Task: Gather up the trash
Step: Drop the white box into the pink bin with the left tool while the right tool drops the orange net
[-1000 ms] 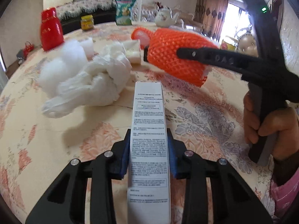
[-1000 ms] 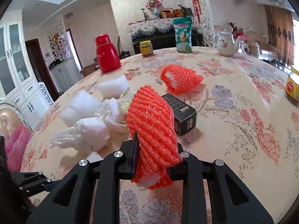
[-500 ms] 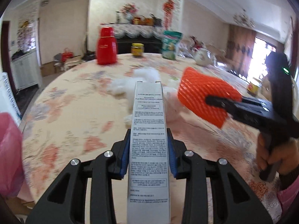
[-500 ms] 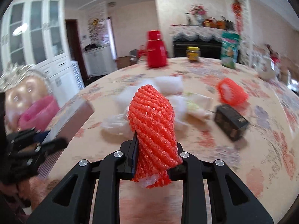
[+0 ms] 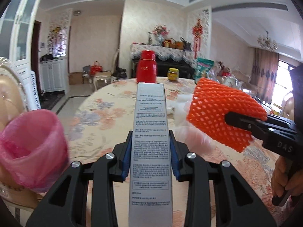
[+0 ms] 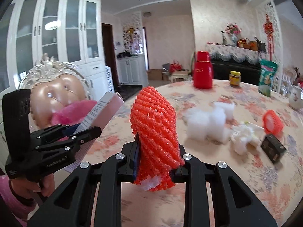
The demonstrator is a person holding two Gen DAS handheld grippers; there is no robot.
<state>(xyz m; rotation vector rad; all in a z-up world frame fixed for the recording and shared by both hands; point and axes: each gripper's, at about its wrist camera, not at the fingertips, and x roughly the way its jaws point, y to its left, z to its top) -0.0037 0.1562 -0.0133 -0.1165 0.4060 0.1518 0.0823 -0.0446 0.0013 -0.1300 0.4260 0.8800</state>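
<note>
My left gripper (image 5: 151, 151) is shut on a long silver carton (image 5: 151, 132) printed with small text, held above the table's left edge. My right gripper (image 6: 154, 157) is shut on an orange foam fruit net (image 6: 155, 132); the same net (image 5: 221, 113) shows at the right in the left wrist view. A bin lined with a pink bag (image 5: 30, 141) stands beside the table at the left, below the carton. Still lying on the floral table are white stuffing (image 6: 206, 123), crumpled white tissue (image 6: 244, 138), a second orange net (image 6: 272, 121) and a small black box (image 6: 272, 149).
A red flask (image 6: 202, 71), a yellow-lidded jar (image 6: 234, 78), a green snack bag (image 6: 267, 77) and a teapot (image 6: 296, 98) stand at the table's far side. An ornate chair back (image 6: 55, 90) rises behind the pink bin. A hand (image 5: 284, 177) grips the right tool.
Both grippers have swung left across the table with their loads, away from the trash pile. The pink-lined bin has come into view at the left.
</note>
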